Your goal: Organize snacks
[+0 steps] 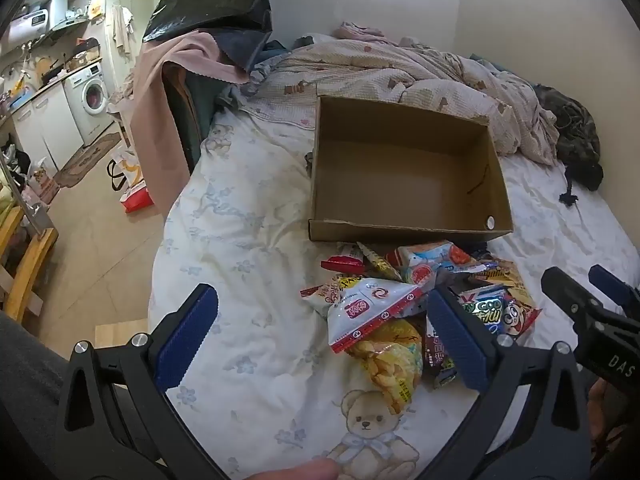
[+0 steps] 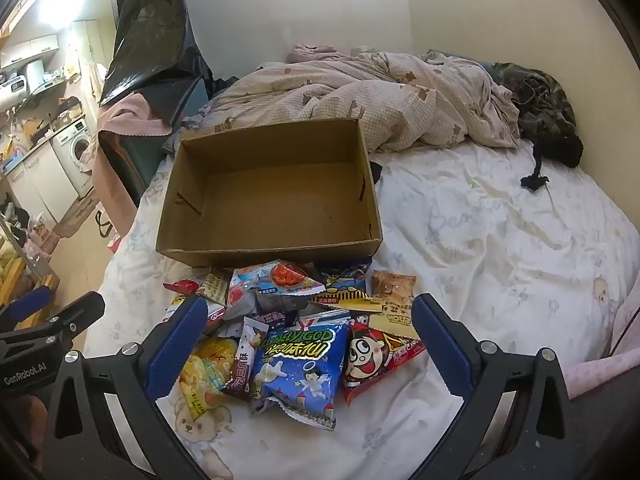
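Hovering spread wide above the bed sheet (image 2: 500, 220): left gripper (image 1: 322, 312) and right gripper (image 2: 306, 322), nothing pinched. Snack packets (image 2: 296, 320) heaped just in front of the empty cardboard box (image 2: 268, 196), touching its near wall.

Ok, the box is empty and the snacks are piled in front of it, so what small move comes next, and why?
Probably lower the right tool onto the blue Lonely God bag. That bag lies on top of the snack pile, right between the open jaws, which hold nothing. The cardboard box just behind the pile is empty, so it looks ready to receive it.
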